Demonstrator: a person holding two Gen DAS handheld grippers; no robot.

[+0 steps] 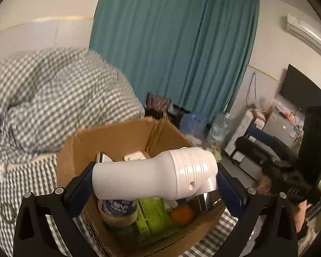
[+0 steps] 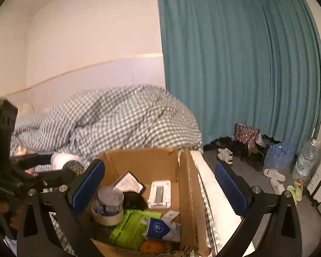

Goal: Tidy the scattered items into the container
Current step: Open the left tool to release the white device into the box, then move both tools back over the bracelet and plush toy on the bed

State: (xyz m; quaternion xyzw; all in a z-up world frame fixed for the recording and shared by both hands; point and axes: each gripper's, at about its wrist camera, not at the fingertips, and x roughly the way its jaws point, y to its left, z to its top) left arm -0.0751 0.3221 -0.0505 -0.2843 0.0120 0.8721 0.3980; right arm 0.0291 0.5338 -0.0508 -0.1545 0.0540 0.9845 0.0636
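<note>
Two fisheye cameras, one on each handheld gripper, look forward along their fingers and slightly down at an open cardboard box (image 1: 115,135) on a bed. The left wrist view sits close above the box's near edge, its own fingers (image 1: 80,187) framing the bottom of the shot, and faces the teal curtain (image 1: 171,49) with a checked duvet (image 1: 53,98) at left and a television (image 1: 301,85) at right. The right wrist view hangs just as close over the same box (image 2: 188,184), angled toward the duvet (image 2: 122,120), wall and curtain corner (image 2: 235,60). Both views share the box, duvet and curtain. The left gripper (image 2: 53,171) shows at the right view's left edge.
</note>
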